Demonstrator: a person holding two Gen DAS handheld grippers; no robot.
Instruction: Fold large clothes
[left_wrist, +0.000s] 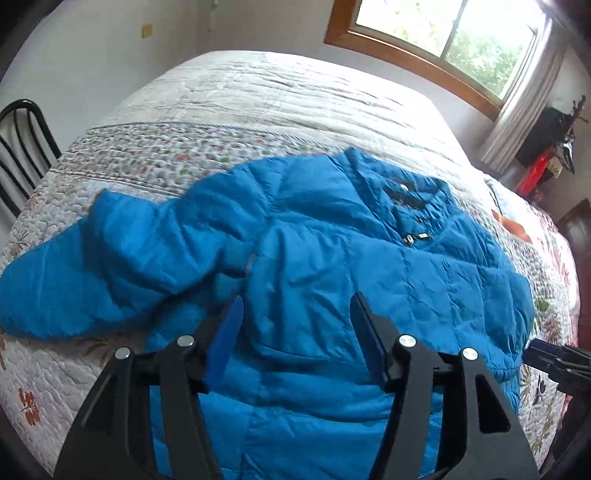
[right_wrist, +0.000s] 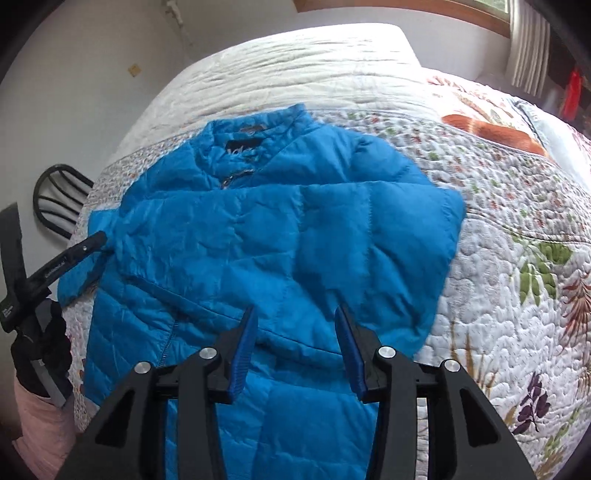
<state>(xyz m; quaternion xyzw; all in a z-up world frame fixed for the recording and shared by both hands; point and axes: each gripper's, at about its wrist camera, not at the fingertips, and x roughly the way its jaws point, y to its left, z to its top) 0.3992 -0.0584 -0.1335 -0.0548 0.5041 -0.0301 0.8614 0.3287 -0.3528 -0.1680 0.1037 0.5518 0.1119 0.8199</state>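
Observation:
A blue quilted puffer jacket (left_wrist: 314, 258) lies front up on the bed, collar toward the far side, zipper closed. One sleeve (left_wrist: 92, 266) stretches out to the left. In the right wrist view the jacket (right_wrist: 258, 240) fills the middle, with its other sleeve (right_wrist: 406, 258) folded over the chest. My left gripper (left_wrist: 295, 306) is open and empty, hovering above the jacket's lower body. My right gripper (right_wrist: 295, 317) is open and empty above the hem area. The left gripper also shows at the left edge of the right wrist view (right_wrist: 74, 258), close to the left sleeve.
The bed carries a white floral quilt (left_wrist: 258, 110) that the jacket lies on. A black metal chair (left_wrist: 22, 147) stands at the bed's left side. A window (left_wrist: 443, 33) with a curtain is behind the bed. Dark and red items (left_wrist: 546, 155) sit at the right.

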